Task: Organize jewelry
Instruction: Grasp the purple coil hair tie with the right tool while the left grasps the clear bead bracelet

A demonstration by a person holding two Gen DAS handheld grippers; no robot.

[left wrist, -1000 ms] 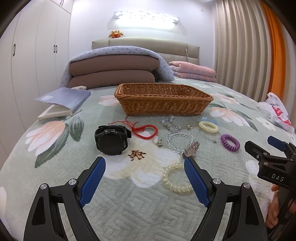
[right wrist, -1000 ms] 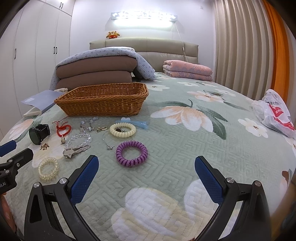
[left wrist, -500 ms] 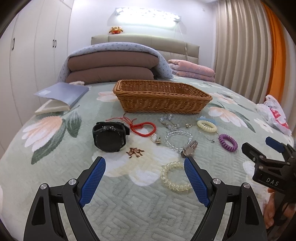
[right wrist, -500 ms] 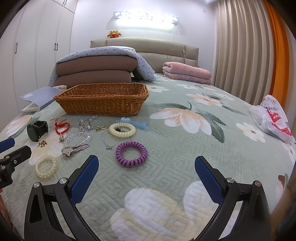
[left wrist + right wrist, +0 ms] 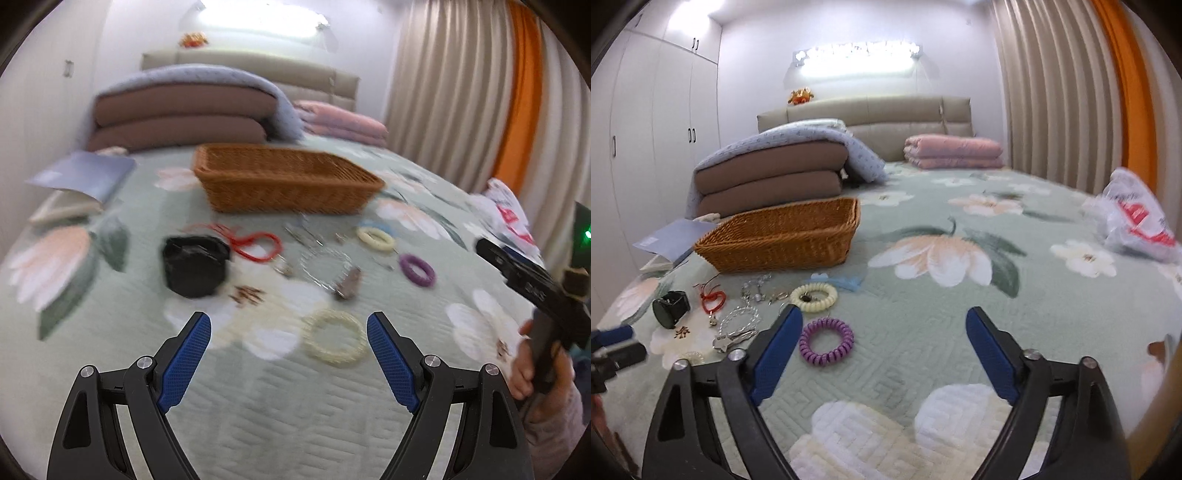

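Observation:
Jewelry lies on the green floral bedspread in front of a wicker basket [image 5: 284,182] [image 5: 783,236]. In the blurred left wrist view I see a black watch [image 5: 194,266], a red cord bracelet [image 5: 255,243], a clear bead bracelet [image 5: 325,266], a cream bead bracelet [image 5: 336,338], a cream coil tie [image 5: 375,238] and a purple coil tie [image 5: 417,269]. My left gripper [image 5: 288,345] is open, just short of the cream bead bracelet. My right gripper [image 5: 882,339] is open, its left finger beside the purple coil tie [image 5: 826,341].
A blue booklet [image 5: 85,175] lies left of the basket. Folded brown and blue bedding [image 5: 772,177] and a pink quilt [image 5: 953,151] sit by the headboard. A plastic bag [image 5: 1134,218] lies at the right, near the curtains. Wardrobes stand on the left.
Both grippers have moved forward and lower toward the jewelry. The right gripper has swung so the purple coil tie now sits by its left finger. Both stay open.

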